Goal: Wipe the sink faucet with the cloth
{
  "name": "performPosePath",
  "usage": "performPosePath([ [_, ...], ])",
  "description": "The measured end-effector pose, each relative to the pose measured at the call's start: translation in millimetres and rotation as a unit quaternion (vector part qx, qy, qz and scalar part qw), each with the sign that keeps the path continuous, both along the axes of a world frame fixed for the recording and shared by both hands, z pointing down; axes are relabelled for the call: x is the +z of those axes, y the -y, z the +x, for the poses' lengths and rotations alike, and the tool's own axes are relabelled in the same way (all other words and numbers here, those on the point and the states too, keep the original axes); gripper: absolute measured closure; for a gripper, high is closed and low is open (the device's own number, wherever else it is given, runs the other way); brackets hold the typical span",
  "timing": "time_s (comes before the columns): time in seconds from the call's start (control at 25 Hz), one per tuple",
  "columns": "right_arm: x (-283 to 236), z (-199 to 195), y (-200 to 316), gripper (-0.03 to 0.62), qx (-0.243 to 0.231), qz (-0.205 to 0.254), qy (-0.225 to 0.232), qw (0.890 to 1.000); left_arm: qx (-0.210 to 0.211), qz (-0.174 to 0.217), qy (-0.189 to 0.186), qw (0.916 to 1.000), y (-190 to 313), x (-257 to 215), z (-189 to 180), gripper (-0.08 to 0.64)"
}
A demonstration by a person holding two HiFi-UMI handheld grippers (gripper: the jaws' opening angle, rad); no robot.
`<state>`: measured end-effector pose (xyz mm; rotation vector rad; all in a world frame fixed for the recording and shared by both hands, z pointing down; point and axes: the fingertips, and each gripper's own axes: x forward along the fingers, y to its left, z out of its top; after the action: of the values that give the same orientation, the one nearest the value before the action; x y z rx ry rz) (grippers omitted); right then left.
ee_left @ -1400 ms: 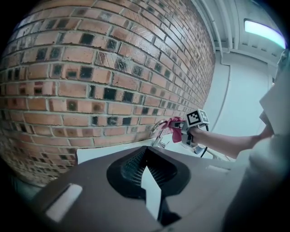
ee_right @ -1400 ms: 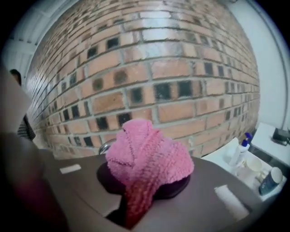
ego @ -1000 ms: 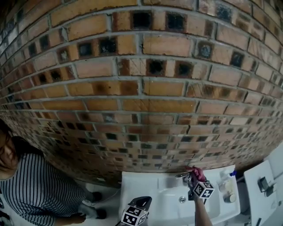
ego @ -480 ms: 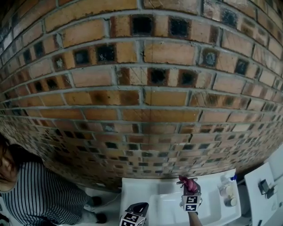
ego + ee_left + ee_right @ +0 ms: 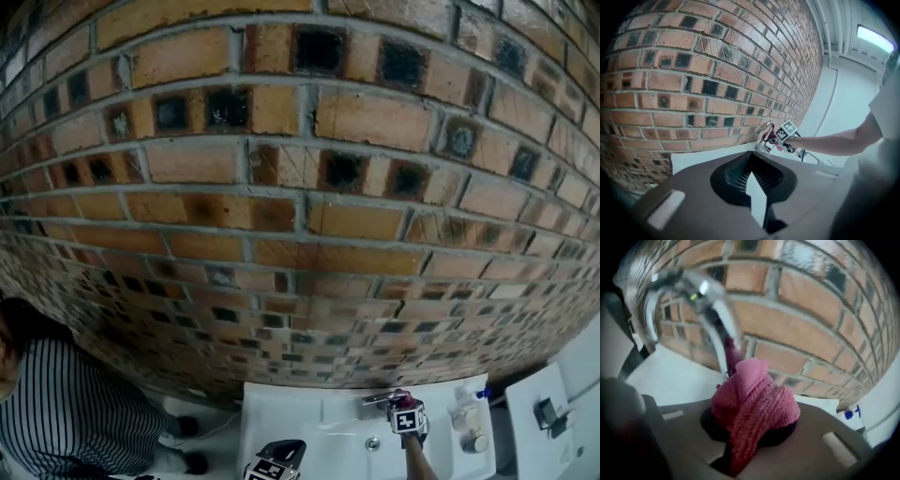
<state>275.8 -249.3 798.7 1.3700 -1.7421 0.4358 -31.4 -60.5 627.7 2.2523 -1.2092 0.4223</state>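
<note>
**Pink cloth pressed to the faucet by the right gripper**

A pink knitted cloth [image 5: 752, 406] is clamped between the jaws of the right gripper [image 5: 405, 419], with its bunched folds bulging out above them. The cloth's upper end is laid against the lower stem of the chrome gooseneck faucet [image 5: 705, 296], whose curved spout arches up and to the left in the right gripper view. In the head view, this gripper is seen at the back of the white sink [image 5: 309, 422], right at the faucet base, with its marker cube [image 5: 788, 129] turned upward. A drain [image 5: 373, 443] is seen in the basin just in front of the faucet.

The left gripper [image 5: 275, 461] is held low at the sink's front left edge, well apart from the faucet. Its jaws are drawn together, and nothing is seen between them. The person's forearm [image 5: 829, 143] is stretched out toward the faucet.

A brick wall [image 5: 300, 187] rises directly behind the sink. A bottle with a blue cap [image 5: 466, 403] stands on the sink's right ledge. A person in a striped shirt [image 5: 66, 412] is seen at the lower left.
</note>
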Motion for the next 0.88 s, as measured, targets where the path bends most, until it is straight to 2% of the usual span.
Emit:
performPosePath([
  [0.04,4.2,2.0,3.9,0.546,-0.03,0.002,-0.044,0.999,0.0,-0.001,0.001,1.0,0.1,0.5,-0.1,0.548],
  [0.08,4.1,5.0,10.0,0.541,-0.071,0.006,-0.099,0.993,0.0,-0.002,0.002,1.0,0.3,1.1,-0.8,0.548],
  [0.12,4.1,8.1,16.3,0.541,-0.122,0.007,-0.164,0.979,-0.001,-0.004,0.003,1.0,0.6,2.0,-1.9,0.548],
  [0.2,13.0,13.7,23.6,0.531,-0.224,-0.012,-0.289,0.931,-0.006,-0.007,0.005,0.9999,1.4,4.8,-5.6,0.548],
  [0.24,21.8,14.5,22.4,0.531,-0.257,-0.026,-0.317,0.913,-0.009,-0.01,0.006,0.9999,2.1,6.6,-8.1,0.548],
  [0.28,30.9,13.3,18.5,0.531,-0.274,-0.038,-0.313,0.908,-0.014,-0.012,0.006,0.9998,3.0,8.1,-10.5,0.548],
  [0.36,43.9,8.9,7.0,0.531,-0.28,-0.055,-0.259,0.923,-0.021,-0.014,0.004,0.9997,5.6,8.1,-13.4,0.548],
  [0.44,50.7,9.6,-3.8,0.531,-0.255,-0.063,-0.177,0.948,-0.027,-0.014,0.001,0.9995,8.7,6.0,-15.1,0.548],
  [0.52,54.7,19.2,-11.1,0.541,-0.179,-0.063,-0.052,0.981,-0.033,-0.013,-0.002,0.9994,11.3,6.1,-17.8,0.548],
  [0.56,55.5,24.3,-15.7,0.54,-0.132,-0.063,0.013,0.989,-0.037,-0.014,-0.003,0.9992,11.5,7.9,-19.8,0.548],
  [0.6,56.0,28.2,-22.3,0.54,-0.094,-0.062,0.057,0.992,-0.041,-0.017,-0.004,0.999,10.8,10.6,-21.7,0.548],
  [0.64,57.0,32.2,-30.4,0.54,-0.068,-0.06,0.072,0.993,-0.043,-0.02,-0.005,0.9988,9.6,13.5,-23.2,0.548],
  [0.76,55.1,34.7,-52.2,0.545,-0.026,-0.063,0.055,0.996,-0.044,-0.026,-0.01,0.9986,10.1,18.8,-21.8,0.548],
  [0.88,62.6,6.0,-77.9,0.535,-0.023,-0.115,0.081,0.99,-0.038,-0.024,-0.017,0.9989,15.8,17.0,-14.2,0.548],
])
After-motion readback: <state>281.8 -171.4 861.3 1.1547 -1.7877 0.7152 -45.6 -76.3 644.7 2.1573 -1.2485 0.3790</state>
